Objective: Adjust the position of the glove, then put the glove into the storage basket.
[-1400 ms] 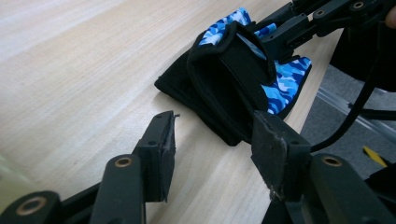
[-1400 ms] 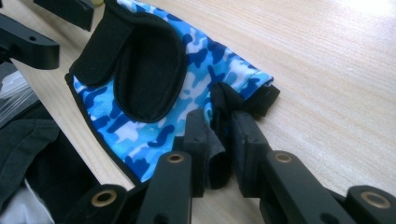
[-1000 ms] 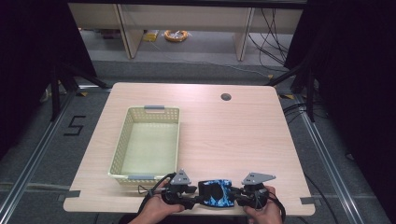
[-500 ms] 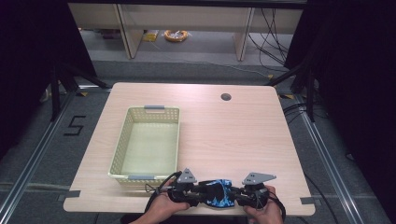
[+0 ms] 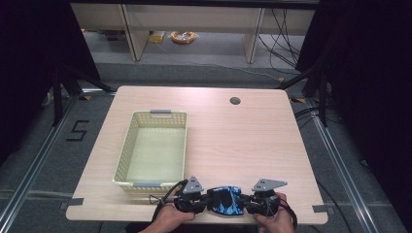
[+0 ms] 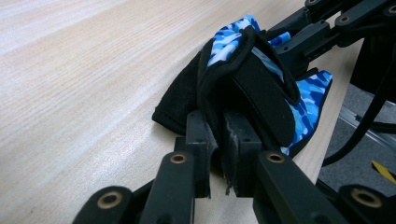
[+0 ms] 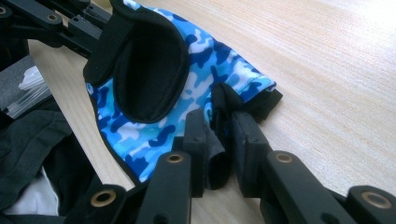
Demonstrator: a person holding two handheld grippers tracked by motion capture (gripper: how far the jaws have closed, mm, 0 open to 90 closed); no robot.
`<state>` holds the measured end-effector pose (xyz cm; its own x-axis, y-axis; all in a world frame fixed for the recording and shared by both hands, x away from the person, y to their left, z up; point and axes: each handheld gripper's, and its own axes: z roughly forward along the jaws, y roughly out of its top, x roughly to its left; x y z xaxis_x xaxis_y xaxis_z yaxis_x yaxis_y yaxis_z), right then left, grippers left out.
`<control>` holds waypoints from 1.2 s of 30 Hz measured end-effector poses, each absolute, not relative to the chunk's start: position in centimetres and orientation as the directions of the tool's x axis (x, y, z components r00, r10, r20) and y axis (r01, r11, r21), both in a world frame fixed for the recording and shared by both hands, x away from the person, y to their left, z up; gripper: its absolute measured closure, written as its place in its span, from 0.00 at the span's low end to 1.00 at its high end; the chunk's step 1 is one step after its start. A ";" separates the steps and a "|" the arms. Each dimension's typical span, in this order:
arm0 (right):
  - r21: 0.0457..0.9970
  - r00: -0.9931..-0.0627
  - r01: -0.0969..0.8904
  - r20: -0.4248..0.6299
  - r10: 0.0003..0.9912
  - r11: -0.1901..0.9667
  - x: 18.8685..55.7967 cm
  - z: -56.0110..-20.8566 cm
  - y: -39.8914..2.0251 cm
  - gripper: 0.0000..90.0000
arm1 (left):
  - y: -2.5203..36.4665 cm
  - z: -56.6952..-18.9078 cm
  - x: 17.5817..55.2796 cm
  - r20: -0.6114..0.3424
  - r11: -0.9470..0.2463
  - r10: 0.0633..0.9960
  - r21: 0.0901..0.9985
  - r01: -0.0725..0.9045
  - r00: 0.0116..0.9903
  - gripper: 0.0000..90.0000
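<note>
Vs 0.5 s ago: little has changed, both grippers hold the same spots at the desk's [image 5: 233, 145] near edge. The glove [image 5: 223, 200], blue camo w/ black, lies between them, long axis across the desk, left to right. Left gripper [image 6: 218, 140] has its 2 fingers pinching the glove's black cuff end; right gripper [image 7: 219, 135] pinches the other end. Basket [image 5: 127, 151] sits just beyond the left gripper.
</note>
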<state>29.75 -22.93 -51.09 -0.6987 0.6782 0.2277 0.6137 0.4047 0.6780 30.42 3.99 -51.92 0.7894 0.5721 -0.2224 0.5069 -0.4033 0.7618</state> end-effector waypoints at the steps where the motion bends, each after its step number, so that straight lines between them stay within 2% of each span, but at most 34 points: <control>1: 0.680 -0.699 0.612 0.227 0.678 0.404 29.8 -51.1 -22.9 0.87 | 3.9 -51.9 30.3 -0.215 -0.401 0.566 0.771 0.494 0.796 0.91; 10: 0.688 -0.690 0.616 0.238 0.683 0.383 29.6 -50.8 -22.9 0.88 | 4.1 -51.5 30.1 -0.188 -0.417 0.556 0.780 0.467 0.810 0.94; 13: 0.680 -0.664 0.652 0.298 0.686 0.336 29.4 -50.6 -23.0 0.89 | 4.1 -51.6 29.9 -0.240 -0.375 0.566 0.777 0.506 0.789 0.94; 14: 0.701 -0.689 0.620 0.272 0.672 0.352 29.5 -50.5 -23.2 0.89 | 4.2 -51.6 29.8 -0.239 -0.370 0.567 0.782 0.503 0.788 0.94; 16: 0.708 -0.681 0.627 0.297 0.669 0.324 29.2 -50.2 -23.0 0.89 | 4.4 -51.2 29.5 -0.238 -0.378 0.557 0.780 0.499 0.795 0.94; 17: 0.722 -0.700 0.597 0.257 0.666 0.349 29.2 -50.0 -23.1 0.89 | 4.4 -51.0 29.4 -0.228 -0.380 0.551 0.788 0.485 0.803 0.94; 19: 0.719 -0.695 0.612 0.289 0.659 0.330 29.0 -49.8 -23.0 0.89 | 4.7 -50.5 29.2 -0.220 -0.384 0.552 0.789 0.479 0.804 0.94; 22: 0.759 -0.711 0.584 0.306 0.633 0.289 28.8 -49.2 -22.9 0.90 | 5.3 -49.7 28.9 -0.217 -0.366 0.544 0.808 0.462 0.810 0.95; 24: 0.749 -0.695 0.608 0.342 0.632 0.263 28.3 -48.6 -22.7 0.90 | 5.6 -49.2 28.9 -0.232 -0.342 0.541 0.818 0.463 0.808 0.95; 27: 0.776 -0.710 0.584 0.346 0.613 0.238 28.0 -47.5 -22.3 0.90 | 6.3 -48.4 29.0 -0.234 -0.332 0.546 0.821 0.464 0.804 0.95; 28: 0.791 -0.726 0.557 0.317 0.609 0.252 28.1 -47.3 -22.4 0.90 | 6.5 -48.1 29.0 -0.240 -0.318 0.545 0.828 0.462 0.804 0.95; 29: 0.784 -0.713 0.578 0.351 0.607 0.225 27.8 -47.0 -22.1 0.90 | 6.6 -47.7 29.1 -0.244 -0.311 0.545 0.830 0.463 0.802 0.95; 36: 0.810 -0.728 0.540 0.312 0.610 0.230 28.3 -45.0 -21.7 0.90 | 7.2 -46.1 29.8 -0.272 -0.281 0.543 0.833 0.477 0.795 0.95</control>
